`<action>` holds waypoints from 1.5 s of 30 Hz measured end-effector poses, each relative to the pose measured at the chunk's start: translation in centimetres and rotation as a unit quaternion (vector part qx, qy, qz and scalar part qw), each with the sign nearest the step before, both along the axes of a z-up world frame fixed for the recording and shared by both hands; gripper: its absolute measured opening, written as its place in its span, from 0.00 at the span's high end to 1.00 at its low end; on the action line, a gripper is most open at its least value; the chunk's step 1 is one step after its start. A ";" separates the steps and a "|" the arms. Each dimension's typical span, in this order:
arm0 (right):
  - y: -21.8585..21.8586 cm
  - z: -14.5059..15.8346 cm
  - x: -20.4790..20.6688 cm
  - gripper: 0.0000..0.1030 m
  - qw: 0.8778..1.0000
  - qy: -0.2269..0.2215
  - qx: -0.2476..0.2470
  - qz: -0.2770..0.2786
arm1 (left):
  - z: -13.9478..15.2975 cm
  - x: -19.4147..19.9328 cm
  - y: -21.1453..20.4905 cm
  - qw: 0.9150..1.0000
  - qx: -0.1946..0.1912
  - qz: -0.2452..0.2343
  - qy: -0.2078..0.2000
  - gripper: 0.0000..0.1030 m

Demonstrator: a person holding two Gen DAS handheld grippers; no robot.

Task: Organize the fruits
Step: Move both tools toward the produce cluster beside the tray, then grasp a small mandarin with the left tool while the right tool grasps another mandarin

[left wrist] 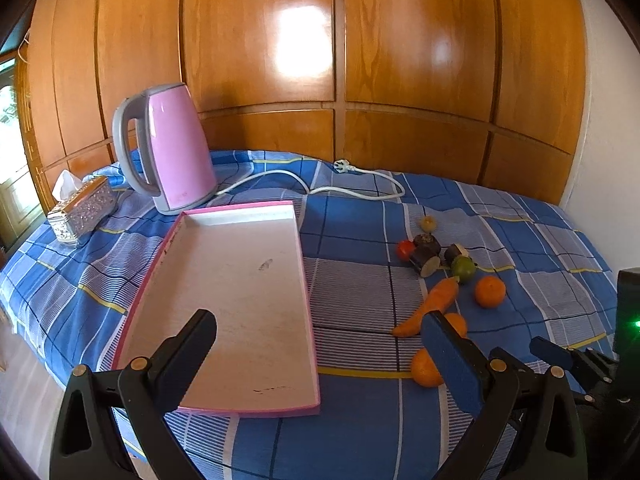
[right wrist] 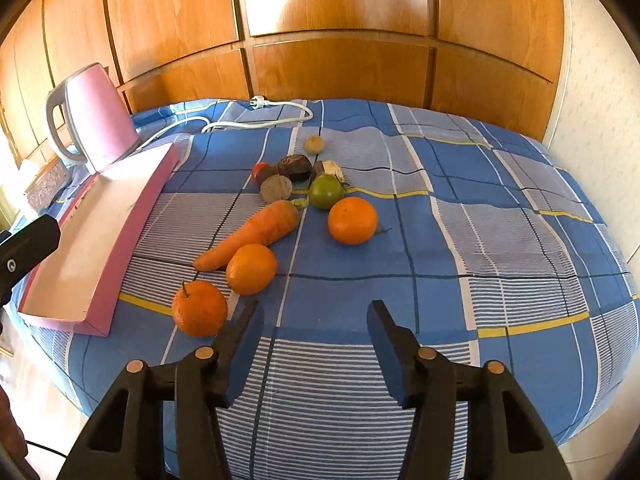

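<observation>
**Sorting not yet begun: tray bare, all produce on the cloth**

Inspecting both wrist views, nothing is lying in the pink tray [left wrist: 240,280]; its white floor is showing bare from end to end. Every piece is sitting on the blue checked cloth [right wrist: 480,240], at about three o'clock from the tray in the left view.

Lying in the right view: the nearest orange [right wrist: 199,308] at ten o'clock from the right gripper [right wrist: 316,344], a second orange [right wrist: 251,269] just beyond it and touching the carrot [right wrist: 252,234], a third orange [right wrist: 352,220] farther back, beside a green fruit [right wrist: 326,191] and a cluster of dark pieces [right wrist: 286,178].

The right gripper is standing released, nothing between its fingers, hovering short of the nearest orange. The left gripper [left wrist: 316,340] is likewise spread wide and holding nothing, over the tray's near end.

Judgement: the whole task is remaining.
</observation>
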State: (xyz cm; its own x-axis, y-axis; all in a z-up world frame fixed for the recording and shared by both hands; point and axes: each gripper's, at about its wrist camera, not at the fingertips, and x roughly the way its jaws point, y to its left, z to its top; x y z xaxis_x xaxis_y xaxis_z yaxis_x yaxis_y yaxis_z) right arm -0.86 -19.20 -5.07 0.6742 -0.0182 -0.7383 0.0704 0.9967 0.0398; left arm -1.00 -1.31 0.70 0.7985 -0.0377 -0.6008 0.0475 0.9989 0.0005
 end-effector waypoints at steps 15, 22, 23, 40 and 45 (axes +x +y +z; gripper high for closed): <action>-1.1 -2.0 0.8 0.47 0.999 0.032 -0.004 -0.012 | -0.9 0.7 -1.9 0.998 -0.003 -0.054 0.017 0.01; -1.6 -2.8 1.0 0.47 0.999 0.043 -0.007 -0.017 | -1.3 1.2 -2.1 0.995 -0.033 -0.086 0.034 0.00; -1.7 -2.8 1.0 0.47 0.999 0.043 -0.006 -0.017 | -1.4 1.5 -2.0 0.994 -0.043 -0.096 0.042 0.00; -3.4 -2.3 0.3 0.44 0.999 0.029 0.023 -0.019 | -4.1 2.7 -4.1 0.972 -0.002 -0.209 0.104 0.39; -3.9 -1.7 0.3 0.44 0.999 0.019 0.036 -0.021 | -5.3 3.0 -5.6 0.964 0.000 -0.235 0.127 0.39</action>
